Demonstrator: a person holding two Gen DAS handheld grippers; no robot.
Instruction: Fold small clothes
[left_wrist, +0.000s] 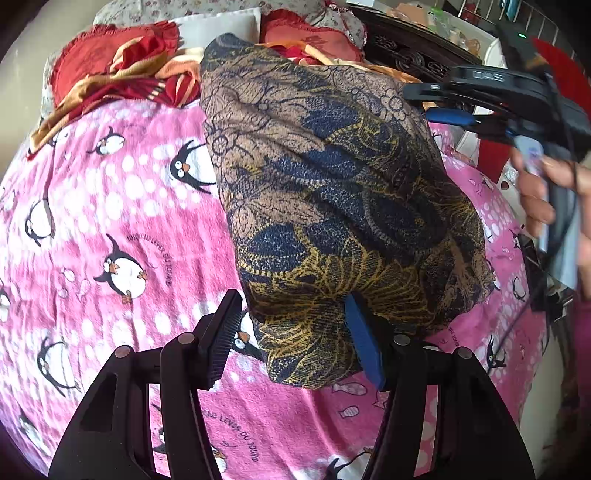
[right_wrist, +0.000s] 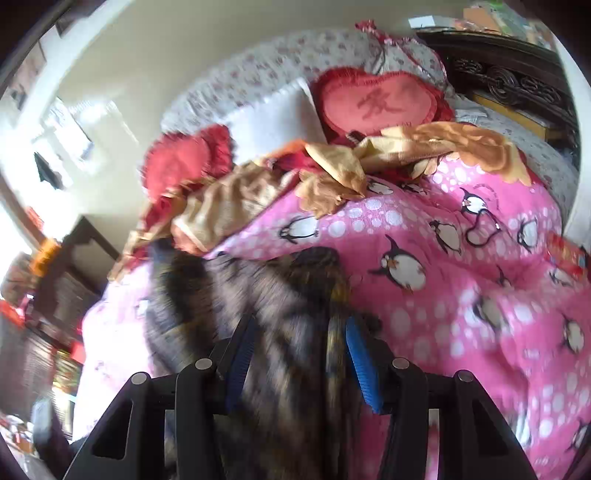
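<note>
Nearest in the left wrist view, the left gripper (left_wrist: 295, 332) is standing spread apart, its right pad touching the near end of the dark batik garment (left_wrist: 332, 192), which is lying on the pink penguin blanket (left_wrist: 110, 221) with its long axis running from near to far, leaning slightly left. In the blurred right wrist view, the right gripper (right_wrist: 299, 362) is straddling the garment (right_wrist: 280, 295) hanging between its fingers; whether it is pinching the cloth I cannot tell. Farther off, red cushions (right_wrist: 376, 103) and crumpled orange cloth (right_wrist: 424, 144) are lying at the blanket's far edge.
</note>
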